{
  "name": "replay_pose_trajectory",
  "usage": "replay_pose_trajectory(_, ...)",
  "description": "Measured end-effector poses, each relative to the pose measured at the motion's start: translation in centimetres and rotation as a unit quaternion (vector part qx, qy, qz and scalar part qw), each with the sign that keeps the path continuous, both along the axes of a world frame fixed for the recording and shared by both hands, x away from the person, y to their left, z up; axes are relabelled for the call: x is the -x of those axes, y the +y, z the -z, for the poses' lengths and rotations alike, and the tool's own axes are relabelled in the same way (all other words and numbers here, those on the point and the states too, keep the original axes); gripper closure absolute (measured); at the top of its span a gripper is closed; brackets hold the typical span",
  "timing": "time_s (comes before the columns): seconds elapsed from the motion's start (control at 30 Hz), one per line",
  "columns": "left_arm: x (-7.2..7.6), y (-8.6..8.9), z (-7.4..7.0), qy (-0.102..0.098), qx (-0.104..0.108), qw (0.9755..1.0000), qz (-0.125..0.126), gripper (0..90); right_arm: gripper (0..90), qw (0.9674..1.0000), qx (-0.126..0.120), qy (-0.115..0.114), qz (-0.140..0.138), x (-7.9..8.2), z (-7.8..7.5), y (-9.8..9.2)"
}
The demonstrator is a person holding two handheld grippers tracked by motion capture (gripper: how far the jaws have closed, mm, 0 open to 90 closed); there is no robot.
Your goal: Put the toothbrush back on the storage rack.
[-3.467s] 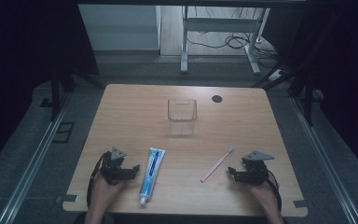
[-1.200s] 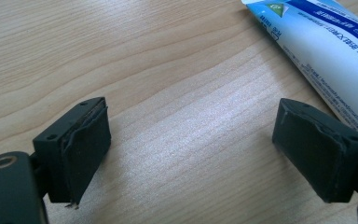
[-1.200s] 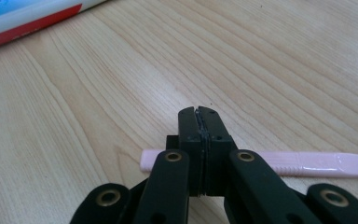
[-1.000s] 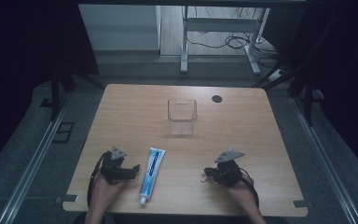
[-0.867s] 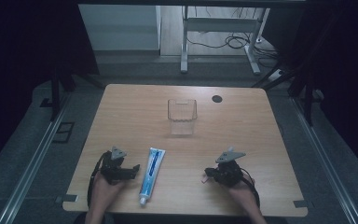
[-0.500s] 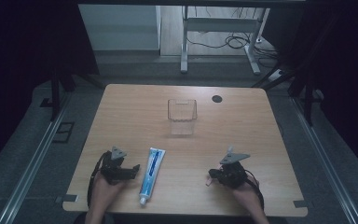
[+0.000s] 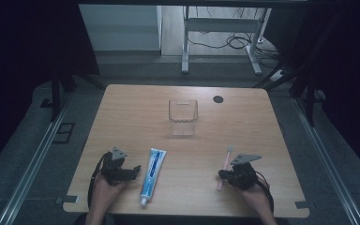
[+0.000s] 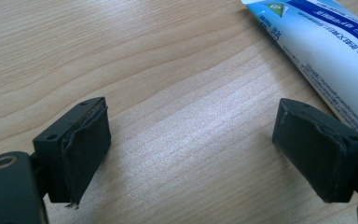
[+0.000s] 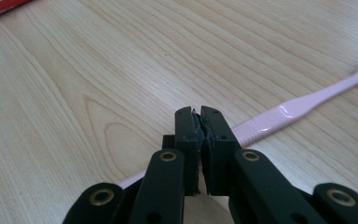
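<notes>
Right tool (image 9: 199,122) seemingly clamped on toothbrush (image 9: 279,115)

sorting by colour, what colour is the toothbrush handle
Pale pink toothbrush, clearest in the right gripper view.

This looks like a lab or test room set up for recording. A bare wooden surface (image 7: 136,112) stands alone on grey carpet, dark curtains hanging to either side of it. Beyond its far edge a metal-legged desk frame (image 7: 220,37) stands over loose cables (image 7: 232,43) on the floor. Metal rails (image 7: 33,164) run along the floor beside the surface.
</notes>
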State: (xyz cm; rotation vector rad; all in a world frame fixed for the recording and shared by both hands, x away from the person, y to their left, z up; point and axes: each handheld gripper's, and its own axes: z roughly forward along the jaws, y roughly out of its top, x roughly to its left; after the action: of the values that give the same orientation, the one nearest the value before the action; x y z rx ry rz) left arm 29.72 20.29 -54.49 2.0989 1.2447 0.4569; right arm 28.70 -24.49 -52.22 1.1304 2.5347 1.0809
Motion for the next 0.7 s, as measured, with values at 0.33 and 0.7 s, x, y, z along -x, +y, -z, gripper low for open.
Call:
replay_pose_trajectory(0.33,0.0,0.0,0.0,0.0,0.0,1.0,0.0,11.3,85.2,0.9999,0.008,-0.002,0.012,0.0,-0.1,-1.2)
replay_pose_trajectory(0.7,0.0,0.0,0.0,0.0,0.0,1.0,0.0,11.3,84.9,0.9993,0.015,-0.001,0.033,0.1,-0.2,-2.6)
